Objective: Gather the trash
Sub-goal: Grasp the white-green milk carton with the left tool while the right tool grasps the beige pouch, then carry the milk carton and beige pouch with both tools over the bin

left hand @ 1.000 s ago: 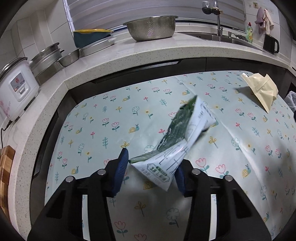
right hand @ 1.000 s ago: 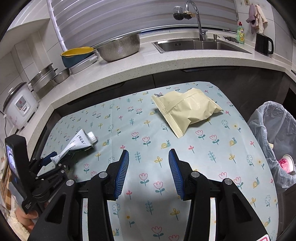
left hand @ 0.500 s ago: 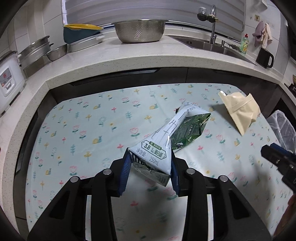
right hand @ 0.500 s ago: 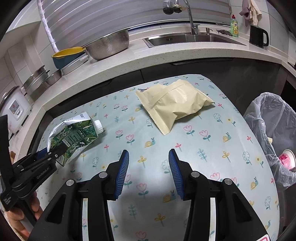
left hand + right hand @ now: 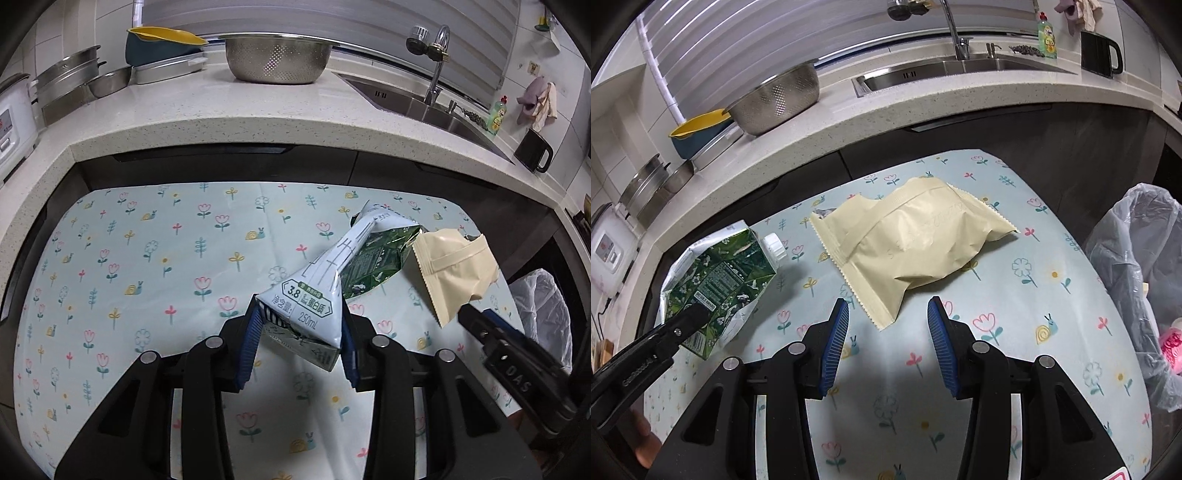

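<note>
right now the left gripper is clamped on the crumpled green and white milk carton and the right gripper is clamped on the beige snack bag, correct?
Only the first half holds. The left gripper is clamped on the crumpled green and white milk carton, but the right gripper is open and empty. The right wrist view shows the beige snack bag lying on the floral tablecloth just ahead of its blue fingertips, not between them.

Left gripper (image 5: 301, 339) clamping crushed milk carton (image 5: 314, 295), seemingly above floral tablecloth (image 5: 147, 258)
</note>
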Action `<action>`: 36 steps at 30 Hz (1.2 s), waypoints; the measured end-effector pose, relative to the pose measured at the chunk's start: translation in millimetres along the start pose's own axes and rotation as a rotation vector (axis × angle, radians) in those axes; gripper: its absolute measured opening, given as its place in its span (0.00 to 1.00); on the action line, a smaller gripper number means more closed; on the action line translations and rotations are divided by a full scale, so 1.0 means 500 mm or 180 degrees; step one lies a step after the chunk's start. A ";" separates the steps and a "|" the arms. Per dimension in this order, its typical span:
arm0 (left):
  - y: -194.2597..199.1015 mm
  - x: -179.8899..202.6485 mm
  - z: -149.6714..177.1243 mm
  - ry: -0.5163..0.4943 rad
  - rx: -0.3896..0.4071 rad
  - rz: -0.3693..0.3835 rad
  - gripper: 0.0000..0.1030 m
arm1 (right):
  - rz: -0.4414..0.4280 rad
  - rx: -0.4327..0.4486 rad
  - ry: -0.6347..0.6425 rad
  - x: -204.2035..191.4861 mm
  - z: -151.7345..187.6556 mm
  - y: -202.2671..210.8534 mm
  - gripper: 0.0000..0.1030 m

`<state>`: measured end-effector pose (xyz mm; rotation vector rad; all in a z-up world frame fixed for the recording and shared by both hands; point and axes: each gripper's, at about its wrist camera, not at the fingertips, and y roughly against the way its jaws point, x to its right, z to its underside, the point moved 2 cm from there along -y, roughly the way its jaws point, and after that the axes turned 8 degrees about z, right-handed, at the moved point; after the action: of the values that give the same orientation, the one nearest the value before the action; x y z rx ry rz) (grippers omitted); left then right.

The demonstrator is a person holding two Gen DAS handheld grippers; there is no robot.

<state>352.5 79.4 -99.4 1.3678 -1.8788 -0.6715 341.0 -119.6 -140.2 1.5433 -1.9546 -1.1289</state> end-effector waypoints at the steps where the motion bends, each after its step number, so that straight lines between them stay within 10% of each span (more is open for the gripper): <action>1: -0.004 0.003 -0.001 0.0012 -0.0009 0.0009 0.35 | -0.0014 -0.0015 -0.0017 0.001 0.000 -0.006 0.42; 11: -0.037 0.023 0.000 -0.0023 -0.0085 0.0032 0.35 | -0.0175 -0.0102 -0.0074 -0.006 -0.004 -0.055 0.10; 36: 0.070 0.194 0.005 -0.0317 0.0092 0.0235 0.35 | -0.0098 0.0372 -0.0262 0.129 -0.013 0.151 0.08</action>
<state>311.5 -2.3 -51.6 1.2973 -2.0146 -0.6889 279.8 -177.3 -87.2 1.6151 -2.0915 -1.1252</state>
